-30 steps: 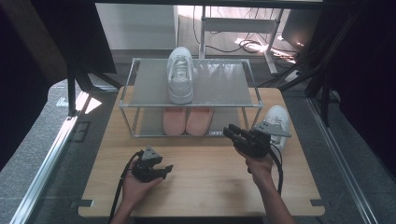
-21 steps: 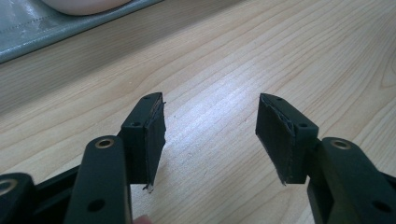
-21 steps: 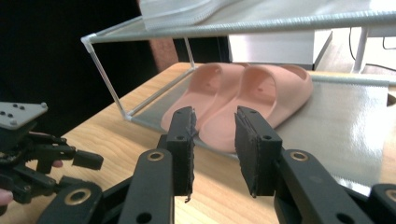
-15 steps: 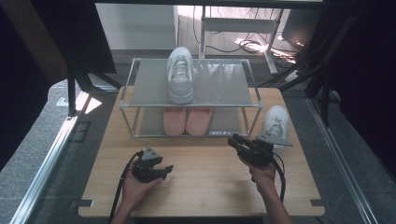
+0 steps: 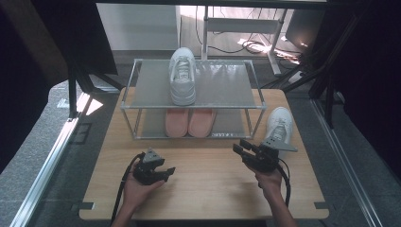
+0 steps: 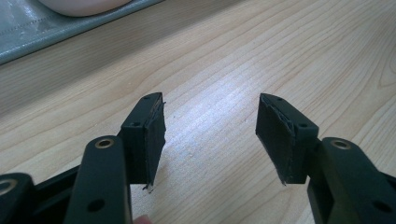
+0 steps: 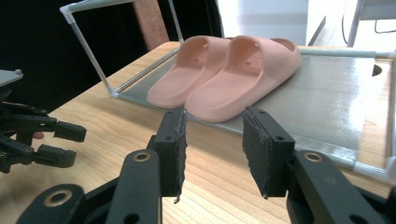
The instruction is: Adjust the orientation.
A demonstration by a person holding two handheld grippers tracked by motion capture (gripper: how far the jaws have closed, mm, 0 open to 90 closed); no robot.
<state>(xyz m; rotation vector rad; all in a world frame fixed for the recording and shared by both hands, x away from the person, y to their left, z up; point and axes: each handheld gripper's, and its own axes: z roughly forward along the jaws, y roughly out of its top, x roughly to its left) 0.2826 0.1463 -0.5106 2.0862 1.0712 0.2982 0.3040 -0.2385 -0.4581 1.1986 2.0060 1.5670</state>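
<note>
right gripper [image 5: 242,147]: held low over the worktop near its right edge, pointing towards the rack; jaws apart with nothing between them, and they have just been opening.
left gripper [image 5: 168,171]: low over the worktop near its front edge, left of centre; jaws apart over bare wood.
white shoe on worktop [image 5: 279,124]: lies by the right edge, just beside the rack's right end and just behind the right gripper, free of the jaws.
rack [image 5: 130,106]: two-tier metal frame along the back edge of the worktop [image 5: 208,189].
white shoe on top shelf [image 5: 182,74]: toe facing the front.
pink slippers [image 5: 190,121]: a pair side by side on the lower shelf, straight ahead of the right gripper.
</note>
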